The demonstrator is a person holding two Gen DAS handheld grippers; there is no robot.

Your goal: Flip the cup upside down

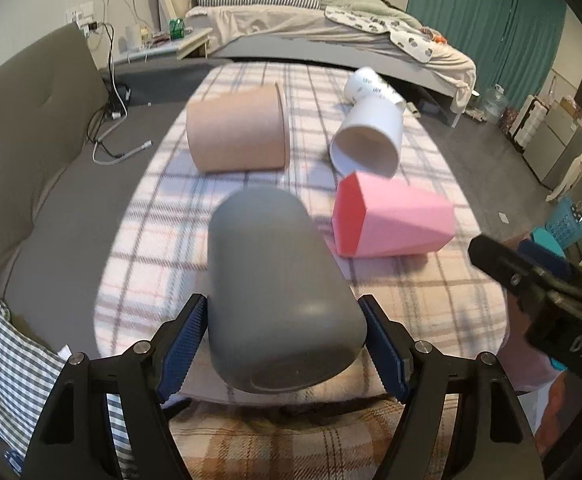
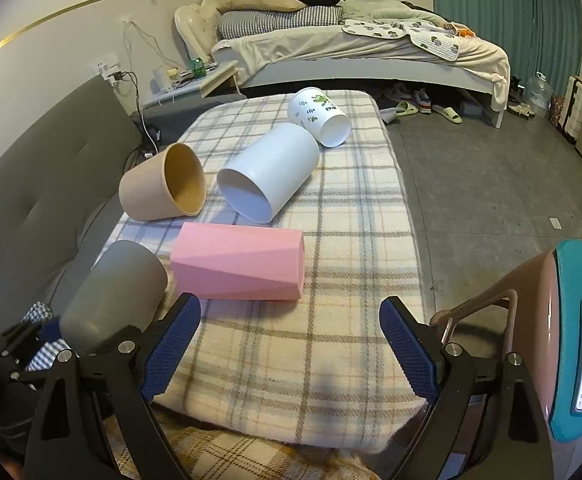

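Observation:
A grey cup (image 1: 279, 292) lies on its side near the front edge of the plaid blanket (image 1: 431, 304), its bottom toward the camera. My left gripper (image 1: 285, 348) is shut on the grey cup, one blue pad on each side near the base. The cup also shows in the right wrist view (image 2: 115, 296) at the lower left. My right gripper (image 2: 291, 348) is open and empty above the blanket's front edge; it shows at the right in the left wrist view (image 1: 539, 292).
A tan cup (image 1: 237, 128), a white cup (image 1: 369, 136), a printed white cup (image 1: 365, 84) and a pink faceted cup (image 1: 391, 220) lie on their sides on the blanket. A grey sofa (image 1: 23, 152) stands left, a bed (image 2: 351, 52) behind.

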